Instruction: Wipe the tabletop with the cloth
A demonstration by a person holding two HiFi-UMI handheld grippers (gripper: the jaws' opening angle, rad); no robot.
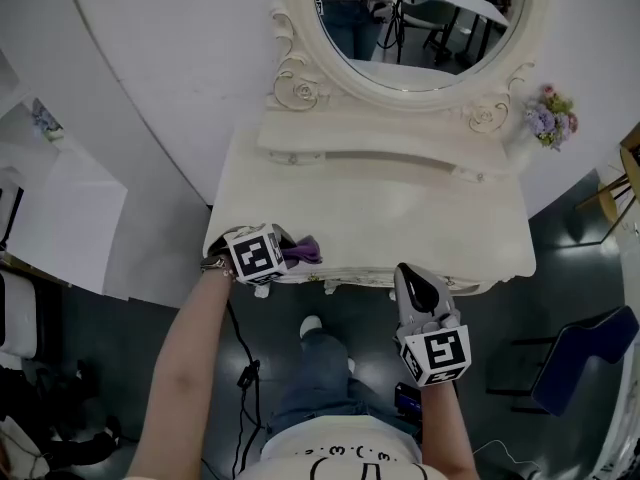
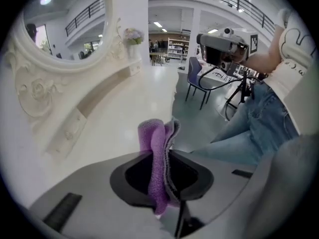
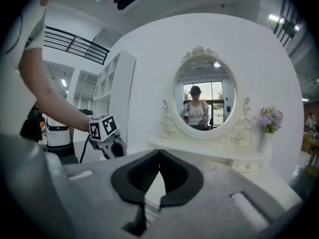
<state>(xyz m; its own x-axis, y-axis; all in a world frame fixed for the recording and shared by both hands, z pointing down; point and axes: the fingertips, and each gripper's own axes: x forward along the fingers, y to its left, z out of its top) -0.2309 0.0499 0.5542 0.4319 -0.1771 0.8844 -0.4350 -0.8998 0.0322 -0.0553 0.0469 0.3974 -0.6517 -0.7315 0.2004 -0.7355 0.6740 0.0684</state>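
While the cloth (image 2: pixel 155 148) sits pinched at the edge of the tabletop (image 1: pixel 400 208) — step: wiping about to start, I judge.
Left gripper (image 1: pixel 288 252): clamped on the cloth, at 8 o'clock of the tabletop.
Right gripper (image 1: pixel 418 280): jaws together, empty, off the front edge at 5 o'clock.
Next move: lower the cloth flat — then sweep toward 2 o'clock.

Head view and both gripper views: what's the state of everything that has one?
Purple and grey cloth: folded, clamped between the left jaws.
Left gripper: shut on the cloth, at the table's front left edge.
Right gripper: shut, empty, just off the front edge.
White dressing table: small drawer shut.
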